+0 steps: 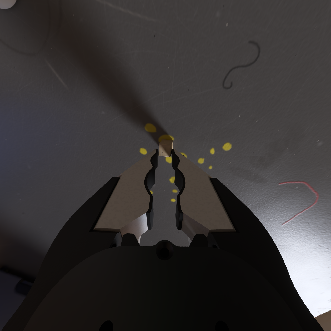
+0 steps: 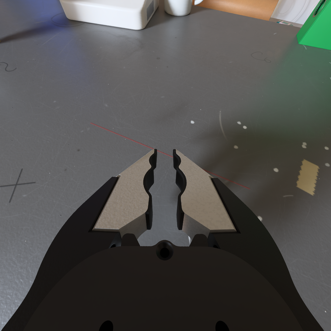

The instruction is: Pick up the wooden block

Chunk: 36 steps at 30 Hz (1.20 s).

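The wooden block (image 1: pixel 165 147) is a small pale cube on the grey table (image 1: pixel 232 116), among yellow spots. In the left wrist view, my left gripper (image 1: pixel 164 152) has its two fingertips against the block's left and right sides and is shut on it. I cannot tell whether the block is off the table. A long dark shadow runs up and left from the block. In the right wrist view, my right gripper (image 2: pixel 164 152) is open and empty, with a narrow gap between its fingertips, low over the grey table. The block does not show in that view.
A white box (image 2: pixel 111 14) and a white mug (image 2: pixel 177 7) stand at the table's far edge. A green box (image 2: pixel 317 30) stands at the far right. A tan tape patch (image 2: pixel 307 177) lies to the right. A thin red line (image 2: pixel 125 137) crosses the table.
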Motion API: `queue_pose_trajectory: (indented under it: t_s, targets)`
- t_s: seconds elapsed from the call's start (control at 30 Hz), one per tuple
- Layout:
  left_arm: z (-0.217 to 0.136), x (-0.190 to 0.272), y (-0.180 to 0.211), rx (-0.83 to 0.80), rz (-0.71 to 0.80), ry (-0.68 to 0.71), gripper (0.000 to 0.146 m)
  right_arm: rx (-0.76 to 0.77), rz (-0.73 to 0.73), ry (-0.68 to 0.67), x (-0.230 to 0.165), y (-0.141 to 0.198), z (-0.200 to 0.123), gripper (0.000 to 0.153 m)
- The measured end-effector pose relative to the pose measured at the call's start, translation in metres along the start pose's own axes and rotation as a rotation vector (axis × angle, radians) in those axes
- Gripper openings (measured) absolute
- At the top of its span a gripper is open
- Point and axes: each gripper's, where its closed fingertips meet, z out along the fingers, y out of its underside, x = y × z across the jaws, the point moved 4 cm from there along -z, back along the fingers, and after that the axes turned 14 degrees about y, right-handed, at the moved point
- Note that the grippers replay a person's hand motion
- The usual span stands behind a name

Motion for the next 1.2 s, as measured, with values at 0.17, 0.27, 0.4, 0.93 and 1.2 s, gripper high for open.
queue_pose_trajectory:
  t_s: [0.17,0.27,0.4,0.93,1.2]
  targets:
    - [-0.009,0.006,0.005,-0.047,0.107,-0.107,0.014,-0.006,0.011,0.000,0.003,0.003,-0.002,0.018]
    - [-0.039,0.003,0.004,0.130,0.085,-0.159,0.014,-0.006,0.013,0.003,0.004,0.004,-0.004,0.018]
    - [-0.114,-0.002,0.001,0.523,0.006,-0.264,0.014,-0.004,0.019,0.006,0.005,0.004,-0.005,0.018]
    - [-0.265,0.034,-0.050,1.366,-0.111,-0.102,0.014,-0.003,0.028,-0.025,-0.002,0.000,-0.002,0.018]
    - [-0.273,0.120,-0.119,1.364,0.074,-0.065,0.014,-0.008,0.029,-0.027,-0.002,0.001,-0.002,0.018]
